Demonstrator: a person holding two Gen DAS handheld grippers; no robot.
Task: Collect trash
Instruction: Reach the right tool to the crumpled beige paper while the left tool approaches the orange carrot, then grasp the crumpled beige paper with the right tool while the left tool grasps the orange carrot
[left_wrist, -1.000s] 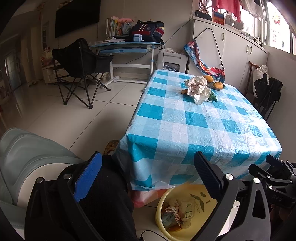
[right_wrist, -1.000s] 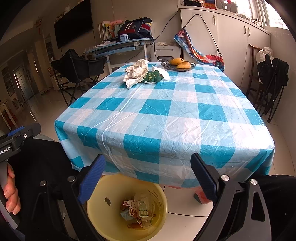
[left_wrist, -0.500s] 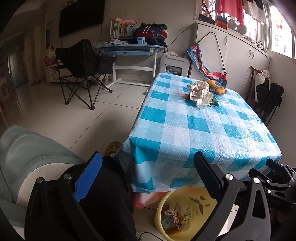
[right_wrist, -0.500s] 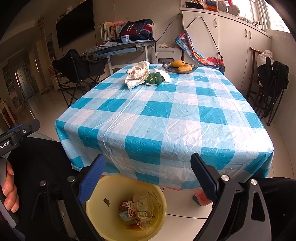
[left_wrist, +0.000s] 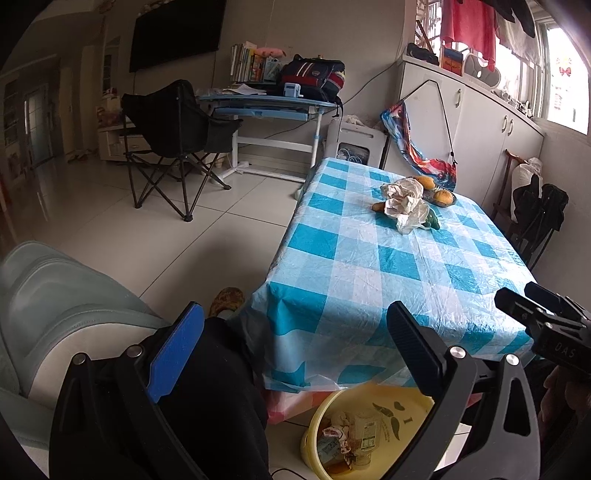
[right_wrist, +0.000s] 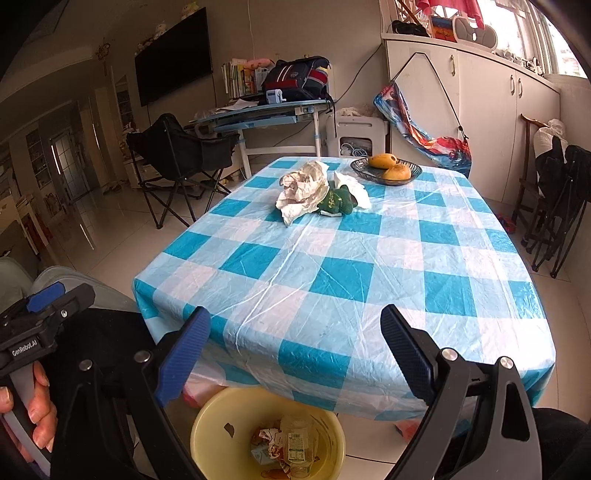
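Crumpled white paper (right_wrist: 304, 192) and a green wrapper (right_wrist: 335, 201) lie far back on the blue-checked table (right_wrist: 343, 280); the paper also shows in the left wrist view (left_wrist: 404, 203). A yellow bin (right_wrist: 221, 424) holding crumpled trash stands on the floor under the table's near edge; it also shows in the left wrist view (left_wrist: 391, 413). My left gripper (left_wrist: 295, 336) is open and empty, low beside the table. My right gripper (right_wrist: 295, 336) is open and empty above the bin.
A dark dish with orange fruit (right_wrist: 386, 170) sits behind the trash. A black folding chair (left_wrist: 173, 136) and a blue desk (left_wrist: 266, 107) stand at the back left. White cabinets (right_wrist: 480, 110) line the right wall. Dark chairs (right_wrist: 554, 206) stand right of the table.
Both grippers have risen and tilted up a little, so the table sits lower in view. Both stay open and empty. Nothing on the table has moved.
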